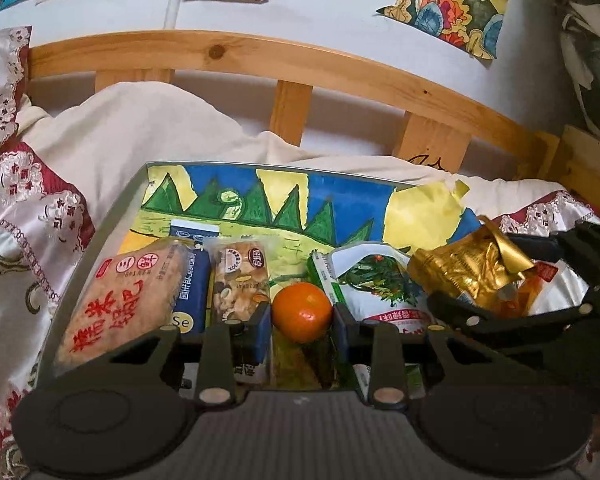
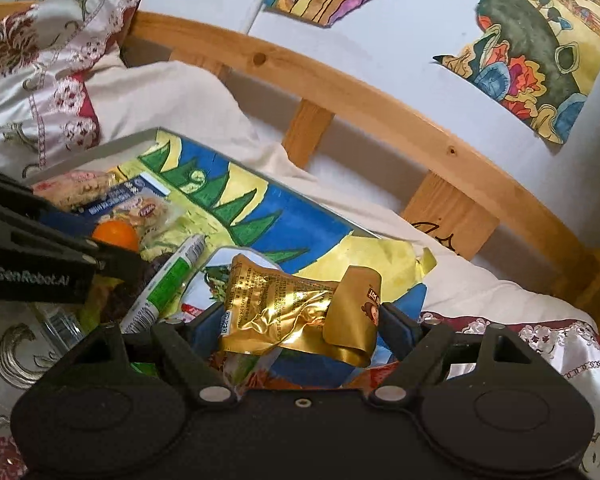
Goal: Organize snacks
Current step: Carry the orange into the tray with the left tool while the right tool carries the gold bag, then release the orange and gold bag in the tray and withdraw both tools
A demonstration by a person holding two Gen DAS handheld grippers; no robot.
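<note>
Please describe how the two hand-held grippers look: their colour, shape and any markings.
Both are matt black plastic. The left hand-held gripper and the right hand-held gripper each have two round housings at the base, angled linkage bars with pale rivets, and blue pads on the fingers. The left one's side bears white lettering "GenRobot.AI". No cables, hands or sleeves show.

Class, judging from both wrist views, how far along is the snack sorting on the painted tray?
Done: three packets lined up at the tray's left. In hand: left gripper holds the round orange fruit; right gripper brackets the crumpled gold foil packet. Left: overlapping green-and-white packets.
</note>
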